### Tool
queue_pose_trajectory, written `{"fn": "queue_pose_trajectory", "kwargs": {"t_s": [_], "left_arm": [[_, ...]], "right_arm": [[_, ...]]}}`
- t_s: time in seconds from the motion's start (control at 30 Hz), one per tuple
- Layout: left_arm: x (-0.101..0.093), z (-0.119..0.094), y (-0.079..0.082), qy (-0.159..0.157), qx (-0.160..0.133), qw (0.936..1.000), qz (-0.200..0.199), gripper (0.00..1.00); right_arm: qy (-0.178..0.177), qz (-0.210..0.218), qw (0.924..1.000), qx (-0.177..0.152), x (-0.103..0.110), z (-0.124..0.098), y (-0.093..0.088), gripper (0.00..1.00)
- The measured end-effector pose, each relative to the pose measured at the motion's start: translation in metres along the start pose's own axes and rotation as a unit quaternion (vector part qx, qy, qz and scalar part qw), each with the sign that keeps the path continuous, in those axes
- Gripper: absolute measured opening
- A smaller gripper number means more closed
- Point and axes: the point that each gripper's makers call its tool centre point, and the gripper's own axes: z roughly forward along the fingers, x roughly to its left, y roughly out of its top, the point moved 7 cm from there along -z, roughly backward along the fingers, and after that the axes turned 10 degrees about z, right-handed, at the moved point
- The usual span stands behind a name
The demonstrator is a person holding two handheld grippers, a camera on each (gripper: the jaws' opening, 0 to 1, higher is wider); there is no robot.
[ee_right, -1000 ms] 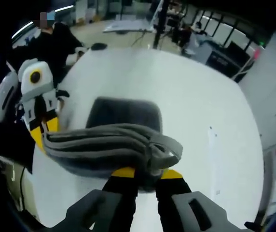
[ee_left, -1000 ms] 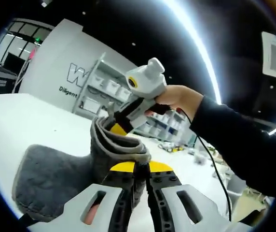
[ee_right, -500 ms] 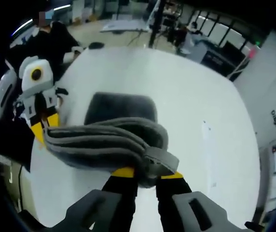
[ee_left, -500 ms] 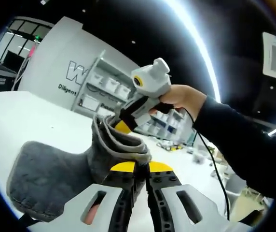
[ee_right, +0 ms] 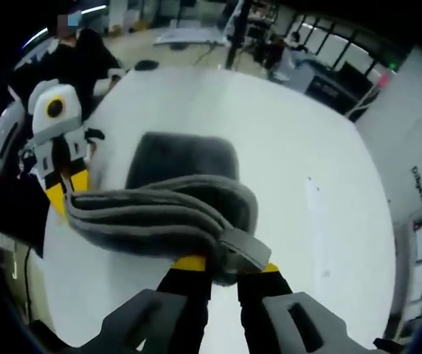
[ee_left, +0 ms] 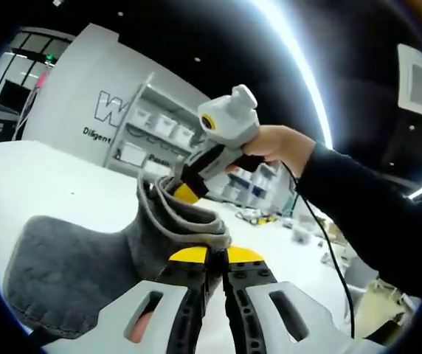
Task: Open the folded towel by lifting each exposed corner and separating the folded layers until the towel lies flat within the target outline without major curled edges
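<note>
Above table point(ee_right: 322, 147), towel point(ee_right: 159, 214) hides jaw tips

Lab: bin shelving point(ee_left: 148, 136), worktables point(ee_right: 196, 37)

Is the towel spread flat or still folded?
Still folded: the towel hangs in stacked layers between both grippers, lower part on the table.

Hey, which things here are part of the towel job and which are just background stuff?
In the job:
grey towel
left gripper, shut on it
right gripper, shut on it
white table

Just about:
shelving with bins
wall lettering
desks behind
</note>
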Motion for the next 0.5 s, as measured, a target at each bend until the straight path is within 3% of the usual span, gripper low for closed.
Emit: {"fn": "queue_pose_trajectory", "kwargs": {"t_s": [0.5], "left_arm": [[-0.017, 0.009, -0.010, -0.019, 0.018, 0.9997, 0.002, 0.05]], "right_arm": [[-0.019, 0.008, 0.9998, 0.006, 0.000, -0.006, -0.027, 0.08]]}}
